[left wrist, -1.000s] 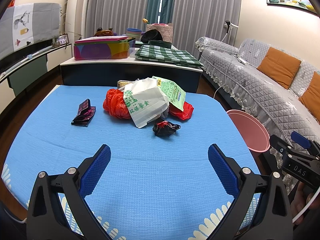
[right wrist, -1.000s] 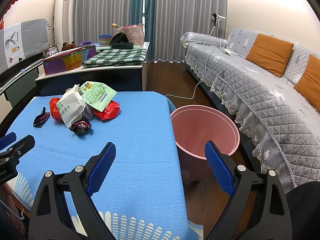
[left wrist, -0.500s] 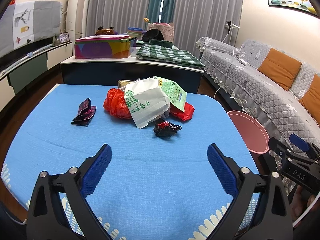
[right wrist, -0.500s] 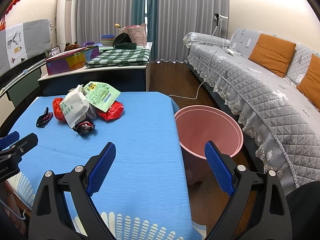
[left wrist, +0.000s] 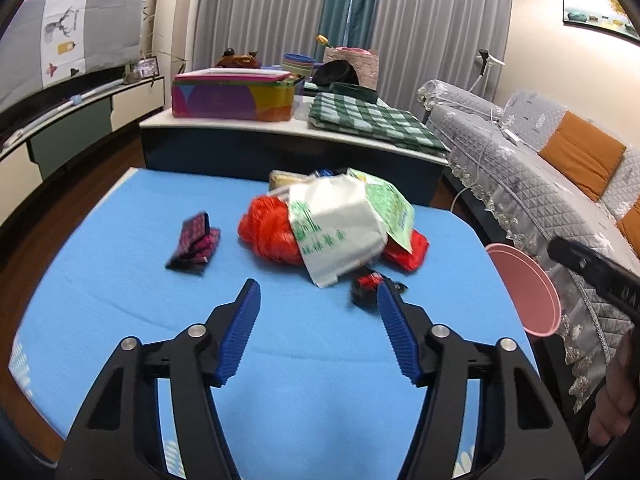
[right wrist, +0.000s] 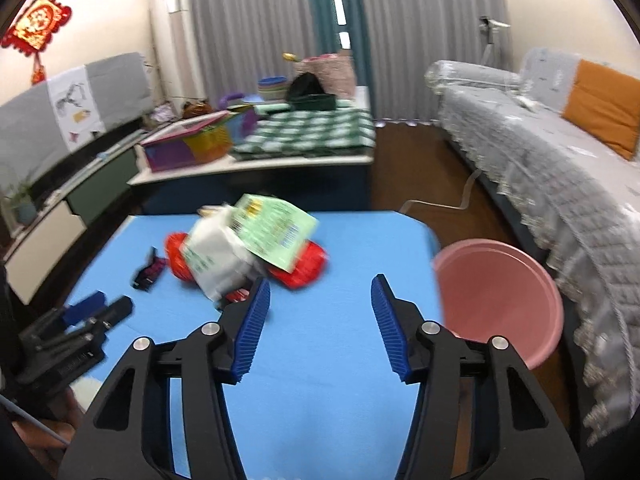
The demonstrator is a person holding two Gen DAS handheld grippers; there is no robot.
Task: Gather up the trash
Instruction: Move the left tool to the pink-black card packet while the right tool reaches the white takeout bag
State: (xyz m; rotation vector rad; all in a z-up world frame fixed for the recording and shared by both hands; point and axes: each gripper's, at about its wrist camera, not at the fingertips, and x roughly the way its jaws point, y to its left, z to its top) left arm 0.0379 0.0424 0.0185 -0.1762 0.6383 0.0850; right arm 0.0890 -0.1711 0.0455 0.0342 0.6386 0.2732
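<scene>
A heap of trash lies on the blue table [left wrist: 120, 272]: a white bag with green print [left wrist: 336, 232], a red bag [left wrist: 264, 228], a green packet [left wrist: 390, 204] and a red wrapper [left wrist: 408, 252]. A small black-and-red wrapper [left wrist: 370, 284] lies in front of the heap, a dark pink-and-black wrapper [left wrist: 194, 246] to its left. My left gripper [left wrist: 318, 294] hovers short of the heap, jaws closing with nothing between them. My right gripper [right wrist: 320, 290] hangs over the table beside the heap [right wrist: 224, 256], jaws closing, empty. The pink bin [right wrist: 504, 296] stands off the table's right edge.
A low cabinet [left wrist: 280, 140] behind the table carries a colourful box [left wrist: 232, 94] and a green checked cloth [left wrist: 368, 120]. A grey quilted sofa [right wrist: 560, 160] with orange cushions runs along the right. A person's hand [left wrist: 612, 400] holds the right gripper's handle at the right edge.
Both grippers' jaws have narrowed markedly. Both cameras have moved closer to the trash heap, and the right view has swung left toward the table.
</scene>
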